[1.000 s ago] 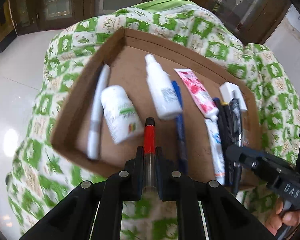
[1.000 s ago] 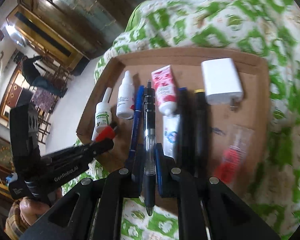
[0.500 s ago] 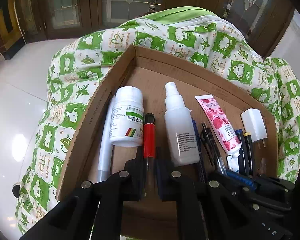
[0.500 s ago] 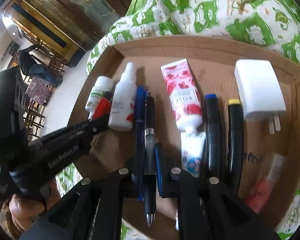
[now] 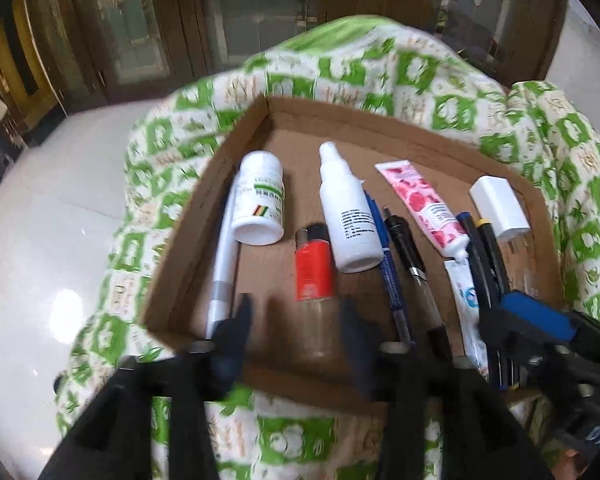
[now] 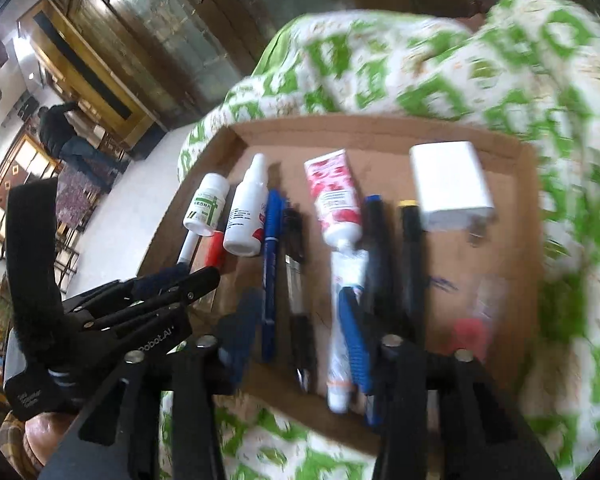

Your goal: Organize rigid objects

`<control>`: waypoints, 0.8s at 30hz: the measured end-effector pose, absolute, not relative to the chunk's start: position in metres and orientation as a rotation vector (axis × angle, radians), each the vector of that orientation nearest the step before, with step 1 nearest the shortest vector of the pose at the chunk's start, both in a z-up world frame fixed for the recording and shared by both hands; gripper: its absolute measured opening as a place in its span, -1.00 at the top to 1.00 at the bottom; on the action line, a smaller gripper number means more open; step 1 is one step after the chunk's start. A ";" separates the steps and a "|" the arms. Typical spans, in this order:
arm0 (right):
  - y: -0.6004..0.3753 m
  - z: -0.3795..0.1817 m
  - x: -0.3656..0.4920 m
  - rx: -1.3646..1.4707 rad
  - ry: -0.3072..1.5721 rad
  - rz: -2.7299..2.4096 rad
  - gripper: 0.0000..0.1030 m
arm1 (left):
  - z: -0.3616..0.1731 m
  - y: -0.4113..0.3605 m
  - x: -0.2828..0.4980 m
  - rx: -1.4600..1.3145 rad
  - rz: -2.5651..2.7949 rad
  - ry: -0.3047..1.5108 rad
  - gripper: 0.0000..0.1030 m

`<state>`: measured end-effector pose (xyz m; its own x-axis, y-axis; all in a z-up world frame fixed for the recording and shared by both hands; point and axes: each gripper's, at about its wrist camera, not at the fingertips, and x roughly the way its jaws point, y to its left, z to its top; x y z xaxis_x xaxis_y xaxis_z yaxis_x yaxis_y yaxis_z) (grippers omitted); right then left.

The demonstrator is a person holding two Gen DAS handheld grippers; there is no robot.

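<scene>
A shallow cardboard tray [image 5: 204, 208] lies on a green patterned cloth. My left gripper [image 5: 296, 332] hangs over the tray's near edge with its jaws opening. The red-capped marker [image 5: 314, 268] lies on the tray floor between them, and neither pad touches it. It rests between a white pill bottle [image 5: 260, 200] and a white spray bottle [image 5: 350, 220]. My right gripper [image 6: 296, 328] is also opening, its blue pads apart on either side of a black pen [image 6: 294, 240]. That pen lies beside a blue pen [image 6: 272, 248].
Further right in the tray lie a pink tube [image 6: 336, 200], a small white tube [image 6: 342, 320], two dark markers [image 6: 376, 248] and a white charger [image 6: 448, 180]. A white pen [image 5: 224, 264] lies along the left wall. A person [image 6: 60, 132] stands far off.
Both grippers were shut, the left on the red-capped marker and the right on the black pen. Their jaws have now parted, and both items lie loose in the tray.
</scene>
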<state>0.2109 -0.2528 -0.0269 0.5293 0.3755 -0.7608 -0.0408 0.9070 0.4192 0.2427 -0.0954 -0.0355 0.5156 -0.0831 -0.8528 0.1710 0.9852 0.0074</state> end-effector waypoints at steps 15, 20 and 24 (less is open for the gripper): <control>-0.286 -0.003 0.115 0.357 0.895 0.123 -1.00 | 0.019 -0.089 0.154 0.225 -0.199 0.827 -0.89; -0.279 -0.010 0.105 0.322 0.951 0.105 -1.00 | 0.038 -0.088 0.137 0.246 -0.178 0.803 -0.98; -0.275 -0.008 0.096 0.292 0.950 0.081 -1.00 | 0.046 -0.082 0.132 0.227 -0.177 0.816 -0.98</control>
